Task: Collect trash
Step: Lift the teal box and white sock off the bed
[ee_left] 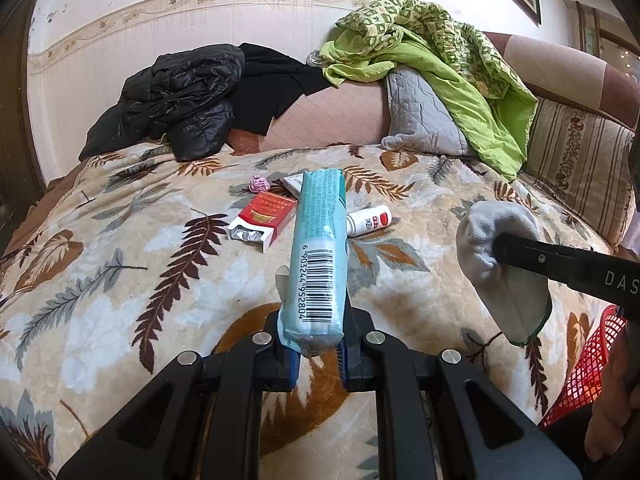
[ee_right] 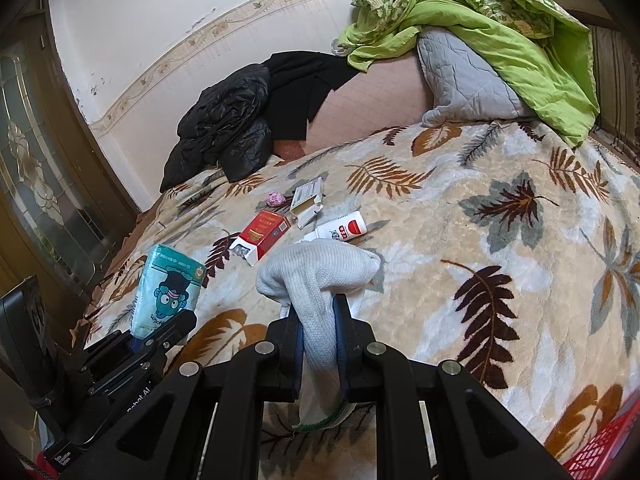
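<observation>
Bedroom, leaf-print bed [ee_left: 120,240] across both views, red basket [ee_left: 588,364] at the lower right edge. Both hands loaded. Left gripper [ee_left: 316,344] clenched on a tissue pack [ee_left: 320,256], gripped at its near, barcode end, long axis running straight up the frame away from the jaws; same pack seen at lower left in the right wrist view [ee_right: 168,292], cartoon face out. Right gripper [ee_right: 318,320] clamped on a grey sock [ee_right: 320,276], toe end bunched above the jaws, cuff hanging below; in the left view the sock [ee_left: 500,264] sits at mid right, just above and left of the basket rim. Basket probably the drop point, lying to the lower right of both jaws, right one clearly nearer. Likely next: sock over the basket and released first, pack carried across after. Remaining litter on the bed at frame centre, well apart from both jaws: red cigarette box [ee_right: 262,236], torn open; white box [ee_right: 308,196]; small white bottle [ee_right: 344,230] with red cap, lying on its side; pink wad [ee_right: 276,199]. None touched. Risk, by judgement: pack held only at one end, prone to swinging or slipping during the crossing.
</observation>
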Demonstrator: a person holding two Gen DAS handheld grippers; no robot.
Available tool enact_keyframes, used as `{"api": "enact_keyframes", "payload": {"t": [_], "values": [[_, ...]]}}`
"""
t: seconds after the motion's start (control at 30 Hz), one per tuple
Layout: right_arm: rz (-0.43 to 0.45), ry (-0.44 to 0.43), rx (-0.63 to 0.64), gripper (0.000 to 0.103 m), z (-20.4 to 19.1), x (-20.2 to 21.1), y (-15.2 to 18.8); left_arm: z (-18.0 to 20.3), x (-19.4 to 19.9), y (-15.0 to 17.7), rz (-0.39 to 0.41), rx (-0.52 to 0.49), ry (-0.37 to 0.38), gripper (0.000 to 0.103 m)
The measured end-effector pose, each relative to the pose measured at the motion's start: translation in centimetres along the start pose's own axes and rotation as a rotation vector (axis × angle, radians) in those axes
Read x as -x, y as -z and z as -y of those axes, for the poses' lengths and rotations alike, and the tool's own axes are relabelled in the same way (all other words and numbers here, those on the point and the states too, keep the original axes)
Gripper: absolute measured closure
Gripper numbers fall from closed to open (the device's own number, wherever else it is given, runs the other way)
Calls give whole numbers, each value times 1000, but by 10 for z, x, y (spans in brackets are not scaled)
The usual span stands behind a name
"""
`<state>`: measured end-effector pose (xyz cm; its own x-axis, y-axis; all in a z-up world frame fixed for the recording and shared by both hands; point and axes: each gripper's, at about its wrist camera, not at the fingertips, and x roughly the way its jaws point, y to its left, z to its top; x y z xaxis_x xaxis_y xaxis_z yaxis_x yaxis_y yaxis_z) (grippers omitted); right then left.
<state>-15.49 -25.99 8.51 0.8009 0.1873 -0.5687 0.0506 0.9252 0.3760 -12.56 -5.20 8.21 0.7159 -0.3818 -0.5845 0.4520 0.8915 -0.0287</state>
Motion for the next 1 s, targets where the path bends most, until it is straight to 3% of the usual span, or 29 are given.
{"api": "enact_keyframes", "payload": {"t": [1.0], "values": [[12, -17, -41, 89, 8, 6, 1, 7, -1, 3, 3, -11, 17, 90]]}}
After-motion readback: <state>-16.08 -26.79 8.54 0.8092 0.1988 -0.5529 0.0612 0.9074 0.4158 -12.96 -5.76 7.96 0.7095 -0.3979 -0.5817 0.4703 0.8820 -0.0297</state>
